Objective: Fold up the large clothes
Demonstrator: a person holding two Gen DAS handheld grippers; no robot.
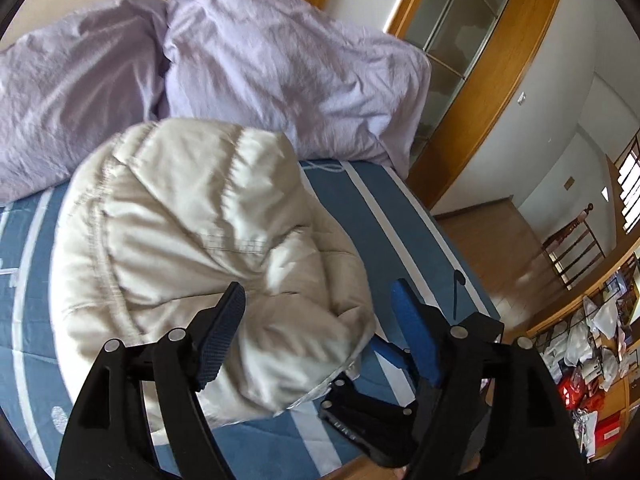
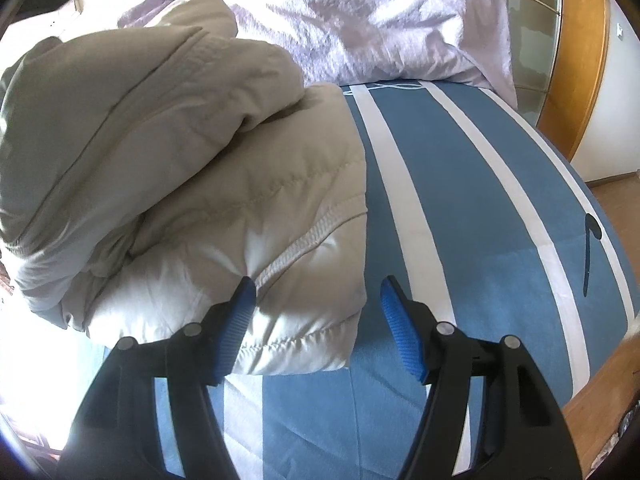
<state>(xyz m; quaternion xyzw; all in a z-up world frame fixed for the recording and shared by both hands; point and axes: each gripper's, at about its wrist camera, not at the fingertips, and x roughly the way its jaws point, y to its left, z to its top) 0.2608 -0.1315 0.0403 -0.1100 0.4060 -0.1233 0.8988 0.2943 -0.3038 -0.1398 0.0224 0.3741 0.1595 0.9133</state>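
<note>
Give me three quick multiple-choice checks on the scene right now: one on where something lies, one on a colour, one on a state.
1. Where does the cream padded jacket lie?
A. On the wooden floor
B. On the blue striped bedcover
C. On a chair

2. What colour are the pillows at the head of the bed?
A. Pale lilac
B. Dark green
C. Red

3. How does the right gripper stand?
A. Shut on the jacket
B. Shut on a pillow
C. Open, holding nothing

Answers: 1 B, the jacket sits bundled on the striped cover. 2 A, both pillows show lilac fabric. 3 C, its pads stand apart with the jacket's edge beneath them.
</note>
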